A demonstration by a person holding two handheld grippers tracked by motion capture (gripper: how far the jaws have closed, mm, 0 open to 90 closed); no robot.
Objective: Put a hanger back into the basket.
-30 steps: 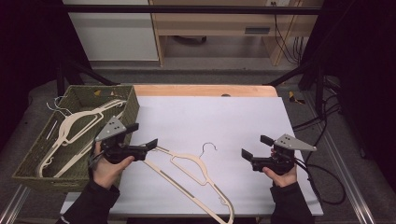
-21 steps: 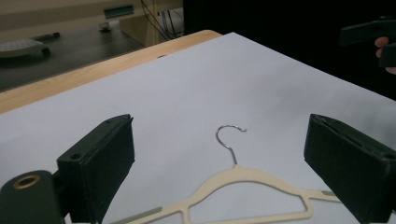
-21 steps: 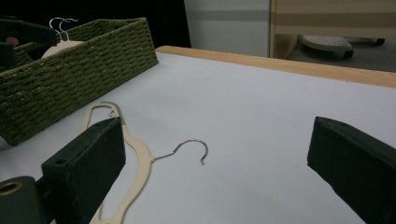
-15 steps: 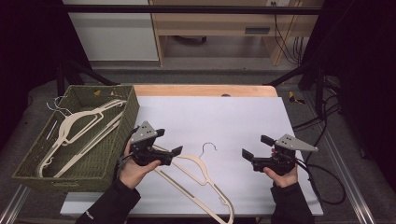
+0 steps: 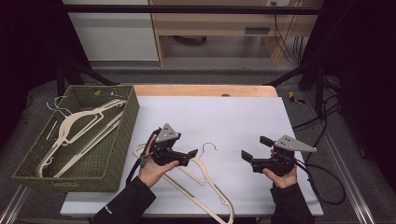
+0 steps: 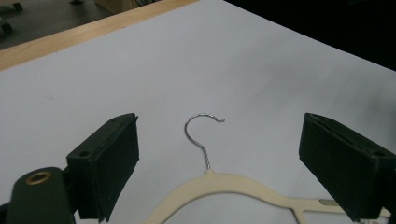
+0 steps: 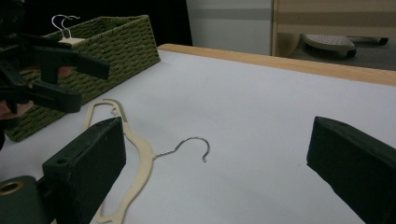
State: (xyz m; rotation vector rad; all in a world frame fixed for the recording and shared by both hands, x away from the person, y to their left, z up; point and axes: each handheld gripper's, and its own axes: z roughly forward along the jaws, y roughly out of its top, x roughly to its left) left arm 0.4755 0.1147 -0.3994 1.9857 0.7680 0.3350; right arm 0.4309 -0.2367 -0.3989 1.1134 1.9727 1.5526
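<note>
A person sat at the six o'clock edge of a white table (image 5: pixel 243 121), holding a two-jaw gripper in each hand. A cream hanger (image 5: pixel 205 183) with a metal hook (image 5: pixel 208 147) lay flat on the table near the centre, its body running from about nine o'clock toward six o'clock and its hook curling toward twelve o'clock.

The left gripper (image 5: pixel 191 155) hovered just over the hanger's neck, at about seven o'clock from the table's centre, its jaws pointing toward three o'clock. In the left gripper view, that claw (image 6: pixel 219 172) stood wide, one black jaw on each side of the hook (image 6: pixel 201 135), with the hanger's cream shoulder (image 6: pixel 224 184) lying between them and neither jaw touching it.

The right gripper (image 5: pixel 246 156) was held near the table's five o'clock corner, well apart from the hanger, its jaws pointing toward nine o'clock. In the right gripper view, its claw (image 7: pixel 215 172) was also wide and held nothing; the hook (image 7: pixel 189 147) lay on the table ahead of it.

A green woven basket (image 5: pixel 119 144) sat at the table's nine o'clock side, holding more cream hangers (image 5: pixel 79 130).
</note>
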